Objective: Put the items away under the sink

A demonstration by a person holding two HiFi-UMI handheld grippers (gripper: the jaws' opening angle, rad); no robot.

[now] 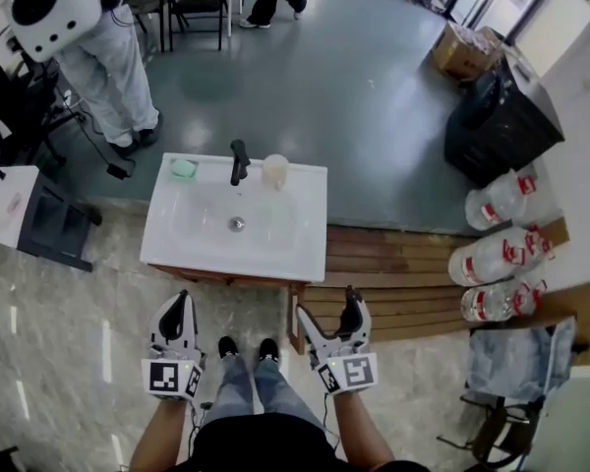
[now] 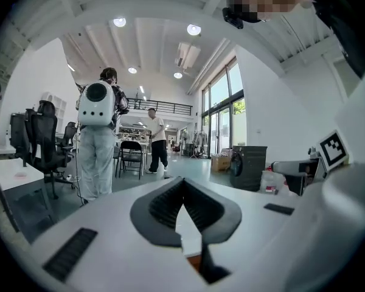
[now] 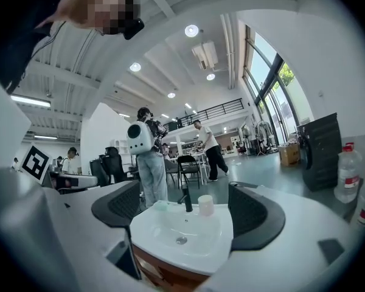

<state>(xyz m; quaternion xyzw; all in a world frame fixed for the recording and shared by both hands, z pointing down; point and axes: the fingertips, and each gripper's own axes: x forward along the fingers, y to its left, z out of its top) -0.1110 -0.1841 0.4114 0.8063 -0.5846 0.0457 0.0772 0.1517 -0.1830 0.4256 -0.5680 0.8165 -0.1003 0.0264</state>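
A white sink (image 1: pixel 275 249) on a wooden cabinet (image 1: pixel 221 276) stands in front of me. On its back rim are a green soap dish (image 1: pixel 184 168), a black faucet (image 1: pixel 239 161) and a pale cup (image 1: pixel 274 170). My left gripper (image 1: pixel 181 303) hangs shut and empty just short of the sink's front left. In its own view the left gripper (image 2: pixel 182 186) has its pads touching. My right gripper (image 1: pixel 330 318) is open and empty near the front right corner. The right gripper (image 3: pixel 185 212) frames the sink (image 3: pixel 201 248), faucet (image 3: pixel 187 199) and cup (image 3: pixel 205 205) between its jaws.
A low wooden slatted platform (image 1: pixel 413 264) runs right of the sink, with large water jugs (image 1: pixel 497 256) at its end. A black bin (image 1: pixel 497 126) stands behind them. A person with a white backpack (image 1: pixel 54 8) is at the far left. A dark unit (image 1: pixel 54 226) sits left of the sink.
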